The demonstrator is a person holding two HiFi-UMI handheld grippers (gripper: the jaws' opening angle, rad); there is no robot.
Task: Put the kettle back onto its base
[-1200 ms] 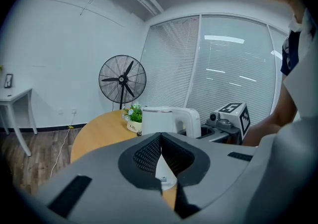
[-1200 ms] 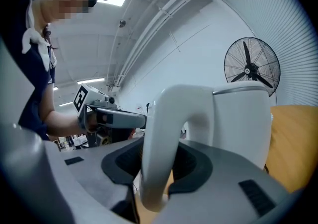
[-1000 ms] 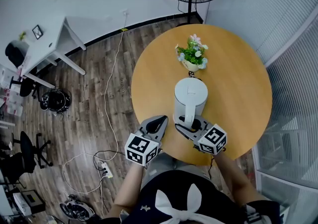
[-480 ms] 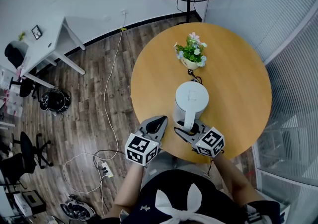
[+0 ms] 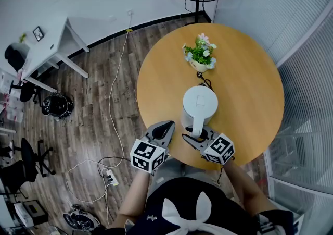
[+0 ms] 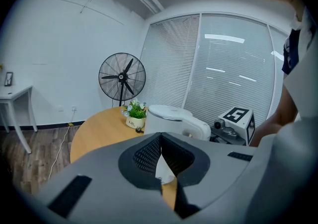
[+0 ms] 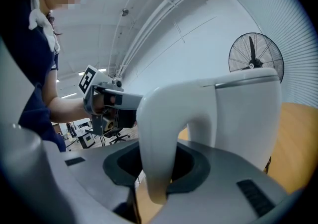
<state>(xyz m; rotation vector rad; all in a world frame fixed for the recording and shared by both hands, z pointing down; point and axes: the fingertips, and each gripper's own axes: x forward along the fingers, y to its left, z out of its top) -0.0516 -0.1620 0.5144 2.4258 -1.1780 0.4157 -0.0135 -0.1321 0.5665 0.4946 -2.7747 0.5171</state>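
Looking down from the head view, the white kettle [image 5: 200, 102] stands upright near the middle of the round wooden table [image 5: 250, 67], with its handle [image 5: 197, 125] turned toward the person. A dark power cord [image 5: 204, 78] comes out from under its far side toward the potted flowers [image 5: 200, 56]. The base itself is hidden beneath the body, so I cannot tell whether the kettle is fully seated. The right gripper [image 5: 193, 135] reaches in at the handle. The left gripper [image 5: 167, 126] hangs just beside the kettle and touches nothing.

In the left gripper view its jaws meet at the tips with nothing between them. Beyond them are the kettle, the flowers and a standing fan [image 6: 121, 76].

In the right gripper view the jaws are clamped on the lower curve of the handle, which fills the gap between the pads.

I judge this to be the end of the setting-down. The next move calls for checking that the kettle sits flat and square on its base, then opening the right jaws and drawing back without tugging the handle.
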